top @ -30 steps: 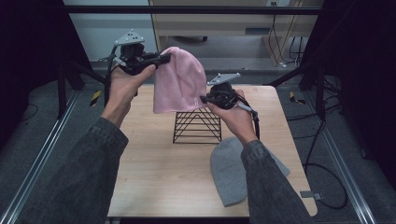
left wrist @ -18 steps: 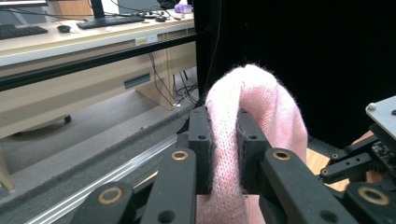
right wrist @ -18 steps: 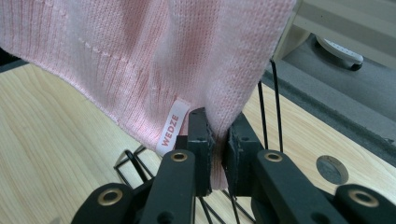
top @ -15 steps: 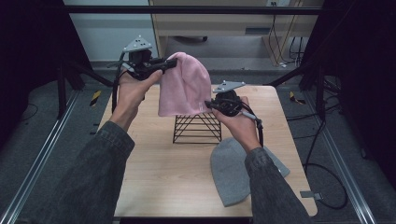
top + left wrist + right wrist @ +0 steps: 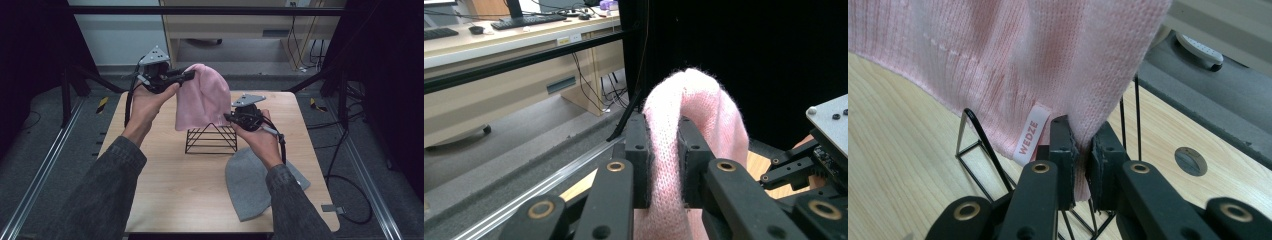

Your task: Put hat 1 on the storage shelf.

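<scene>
The left gripper (image 5: 186, 76) and right gripper (image 5: 229, 118) each clamp an edge of a pink beanie (image 5: 202, 97), held stretched above a black wire rack (image 5: 211, 138). The beanie is not yet on the rack; 1 grey beanie (image 5: 250, 180) lies beside it on the table (image 5: 175, 190).

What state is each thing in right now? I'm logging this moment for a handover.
Pink beanie: held up off the table, stretched between both grippers, hanging over the rack.
Left gripper: shut on the beanie's top end.
Right gripper: shut on the beanie's bottom edge, beside the label.
Black wire rack: standing upright on the table, nothing resting on it that I can tell.
Grey beanie: lying flat on the table.
</scene>
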The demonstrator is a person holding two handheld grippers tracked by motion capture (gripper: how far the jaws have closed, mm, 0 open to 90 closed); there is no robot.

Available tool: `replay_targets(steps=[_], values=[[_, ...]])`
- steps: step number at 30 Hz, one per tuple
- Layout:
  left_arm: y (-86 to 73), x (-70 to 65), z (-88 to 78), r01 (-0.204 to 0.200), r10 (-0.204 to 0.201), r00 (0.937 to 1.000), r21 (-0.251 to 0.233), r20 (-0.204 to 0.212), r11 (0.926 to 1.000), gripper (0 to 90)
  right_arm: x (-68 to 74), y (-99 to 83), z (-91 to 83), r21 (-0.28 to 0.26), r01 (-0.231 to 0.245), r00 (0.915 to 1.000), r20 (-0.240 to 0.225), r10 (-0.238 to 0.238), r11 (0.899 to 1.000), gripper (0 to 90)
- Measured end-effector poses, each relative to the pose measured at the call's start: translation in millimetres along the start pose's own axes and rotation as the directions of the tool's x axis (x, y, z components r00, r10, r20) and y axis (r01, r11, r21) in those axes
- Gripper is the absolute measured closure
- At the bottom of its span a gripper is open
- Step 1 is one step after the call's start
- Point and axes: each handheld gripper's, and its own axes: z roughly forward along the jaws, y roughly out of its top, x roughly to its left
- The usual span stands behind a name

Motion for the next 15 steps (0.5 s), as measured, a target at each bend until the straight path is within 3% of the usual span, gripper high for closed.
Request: replay_targets(steps=[15], values=[[-14.8,-13.0,14.7,-0.019,0.018,0.9997,0.064,0.016,0.9978,77.7,-6.5,-24.3,-0.2,0.038,-0.012,0.9997,0.023,0.012,0.999,82.8]])
